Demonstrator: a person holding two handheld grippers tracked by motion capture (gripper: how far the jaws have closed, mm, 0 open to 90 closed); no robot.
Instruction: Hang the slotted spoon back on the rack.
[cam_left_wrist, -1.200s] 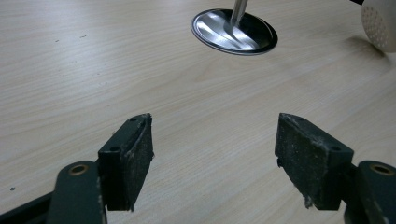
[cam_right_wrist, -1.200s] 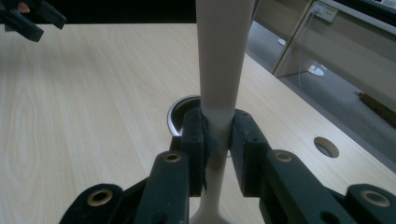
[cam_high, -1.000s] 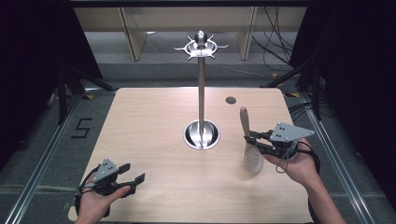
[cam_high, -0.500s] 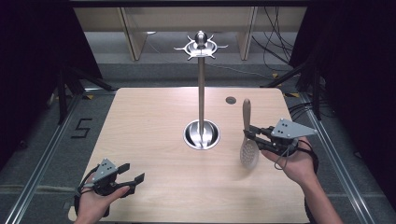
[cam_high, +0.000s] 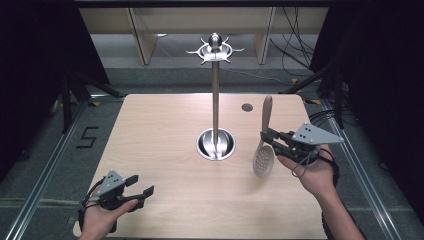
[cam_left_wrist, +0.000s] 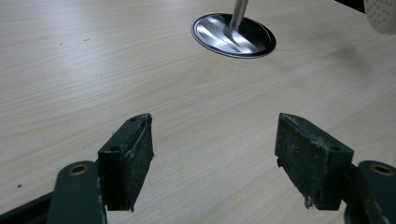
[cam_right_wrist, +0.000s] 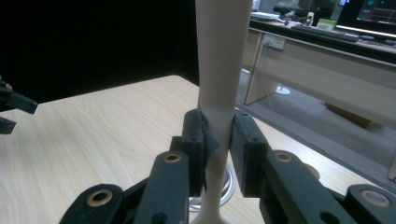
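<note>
A beige slotted spoon (cam_high: 263, 160) hangs upright over the right side of the table, head down and handle up. My right gripper (cam_high: 265, 136) is shut on its handle (cam_right_wrist: 219, 60), with the jaws pressed on both sides of it just above the head. A metal stand (cam_high: 215, 95) rises from a round shiny base (cam_high: 216, 144) at the table's middle, with a crown of hooks (cam_high: 215, 50) on top. The base (cam_left_wrist: 233, 35) lies ahead of my left gripper (cam_left_wrist: 215, 158), which is open and holds nothing. That left gripper (cam_high: 141, 185) rests low at the front left of the table.
A small dark round hole (cam_high: 246, 107) sits in the wooden tabletop (cam_high: 160, 130) near the far right. Black frame legs and cables stand around the table. A wooden shelf unit (cam_high: 145, 30) is beyond the far edge.
My right gripper has lifted the spoon a little, up and slightly away from me, and the handle's tip now stands higher. The left gripper has not moved.
</note>
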